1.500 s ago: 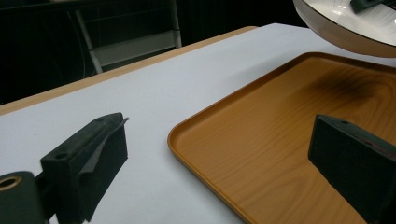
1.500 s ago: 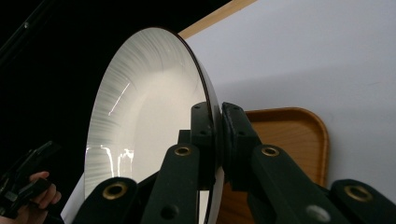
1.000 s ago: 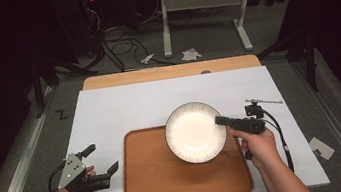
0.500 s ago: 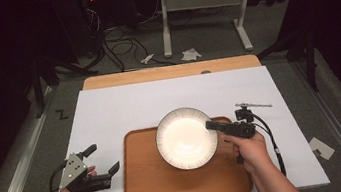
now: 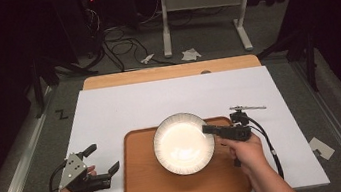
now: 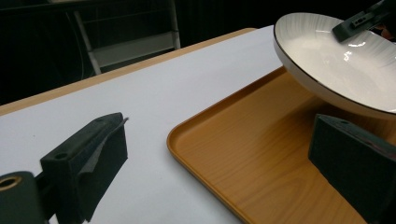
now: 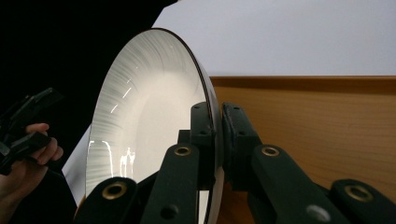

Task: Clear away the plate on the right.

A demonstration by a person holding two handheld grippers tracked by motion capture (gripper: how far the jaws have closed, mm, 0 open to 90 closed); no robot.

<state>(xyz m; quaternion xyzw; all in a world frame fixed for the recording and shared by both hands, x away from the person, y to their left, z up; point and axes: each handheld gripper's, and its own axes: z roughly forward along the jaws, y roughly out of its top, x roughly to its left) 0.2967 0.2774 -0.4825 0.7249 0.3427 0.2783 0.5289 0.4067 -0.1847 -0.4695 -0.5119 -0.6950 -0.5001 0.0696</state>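
One plate (image 5: 183,143), one tray (image 5: 141,191), two grippers.

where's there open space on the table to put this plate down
Most room is the white sheet behind the tray. The tray's near left part is bare too. It is tighter at the right, where the right claw grips the plate beside a metal tool.

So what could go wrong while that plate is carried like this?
The right gripper pinches the plate only at its thin rim, so it might slip or tilt out. It hangs above the wooden tray, and a drop could chip it. The left gripper sits open, lending no support.
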